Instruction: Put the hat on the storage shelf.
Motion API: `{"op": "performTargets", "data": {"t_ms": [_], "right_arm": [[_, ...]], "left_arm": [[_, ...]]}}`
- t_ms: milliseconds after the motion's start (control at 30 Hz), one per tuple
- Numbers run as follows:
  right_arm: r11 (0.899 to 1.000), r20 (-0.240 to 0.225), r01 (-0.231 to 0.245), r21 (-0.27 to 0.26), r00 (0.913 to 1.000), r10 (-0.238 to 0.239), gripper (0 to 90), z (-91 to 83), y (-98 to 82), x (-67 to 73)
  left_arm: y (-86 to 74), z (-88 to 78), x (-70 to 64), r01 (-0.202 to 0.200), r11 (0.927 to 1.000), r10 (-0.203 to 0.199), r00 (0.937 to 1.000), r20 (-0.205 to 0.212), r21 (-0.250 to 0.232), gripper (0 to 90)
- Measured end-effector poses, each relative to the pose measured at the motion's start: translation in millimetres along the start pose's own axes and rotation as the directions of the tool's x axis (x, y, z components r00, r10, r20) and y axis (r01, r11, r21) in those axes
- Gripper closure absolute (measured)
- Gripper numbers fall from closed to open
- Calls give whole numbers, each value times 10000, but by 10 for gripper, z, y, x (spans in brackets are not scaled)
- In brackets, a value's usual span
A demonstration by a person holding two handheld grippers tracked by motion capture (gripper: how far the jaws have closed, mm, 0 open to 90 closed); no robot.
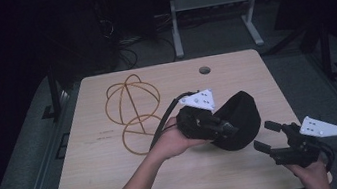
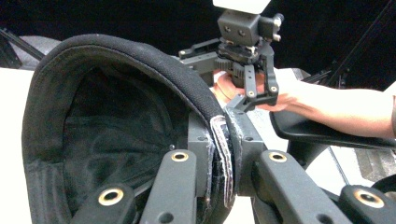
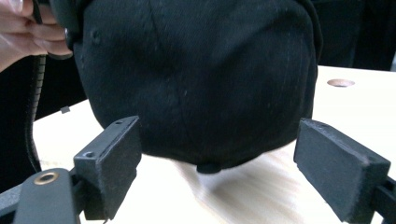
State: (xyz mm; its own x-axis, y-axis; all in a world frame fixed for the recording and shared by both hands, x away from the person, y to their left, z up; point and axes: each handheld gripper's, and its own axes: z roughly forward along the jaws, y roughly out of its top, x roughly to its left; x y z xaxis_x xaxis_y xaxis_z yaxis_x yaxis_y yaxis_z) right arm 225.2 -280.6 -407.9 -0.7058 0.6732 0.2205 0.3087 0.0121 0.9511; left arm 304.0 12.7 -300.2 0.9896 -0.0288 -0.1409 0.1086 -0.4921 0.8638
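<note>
While black cap point(image 1: 238, 119) hangs tilted just above counter point(image 1: 119, 182), near its right-middle part, my left gripper point(image 2: 224, 154) pinches cap's rim band, jaws closed tight on fabric. Crown faces my right gripper point(image 1: 269, 137); button on top nearly touches wood. Right gripper waits just beside cap, jaws spread wide, empty. Wire frame point(image 1: 133, 111) lies well apart, at far left. Risk, I think: grip is on thin edge only, so pull from right side may slip band out; soft crown may fold instead of being caught.
</note>
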Motion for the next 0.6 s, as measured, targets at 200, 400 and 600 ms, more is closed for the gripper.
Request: {"op": "performTargets", "data": {"t_ms": [200, 400, 600], "right_arm": [[9988, -274, 366, -314, 9989, -374, 195, 43, 113, 1], [9991, -651, 40, -417, 9979, -67, 274, 99, 69, -23], [9993, -1240, -30, -362, 9923, -15, 377, 169, 8, -10]], "left_arm": [[64, 4, -71, -320, 9995, 318, 9993, 215, 56, 809], [92, 25, -111, -482, 9988, 477, 9982, 362, 131, 809], [137, 69, -154, -749, 9967, 734, 9963, 436, 327, 809]]}}
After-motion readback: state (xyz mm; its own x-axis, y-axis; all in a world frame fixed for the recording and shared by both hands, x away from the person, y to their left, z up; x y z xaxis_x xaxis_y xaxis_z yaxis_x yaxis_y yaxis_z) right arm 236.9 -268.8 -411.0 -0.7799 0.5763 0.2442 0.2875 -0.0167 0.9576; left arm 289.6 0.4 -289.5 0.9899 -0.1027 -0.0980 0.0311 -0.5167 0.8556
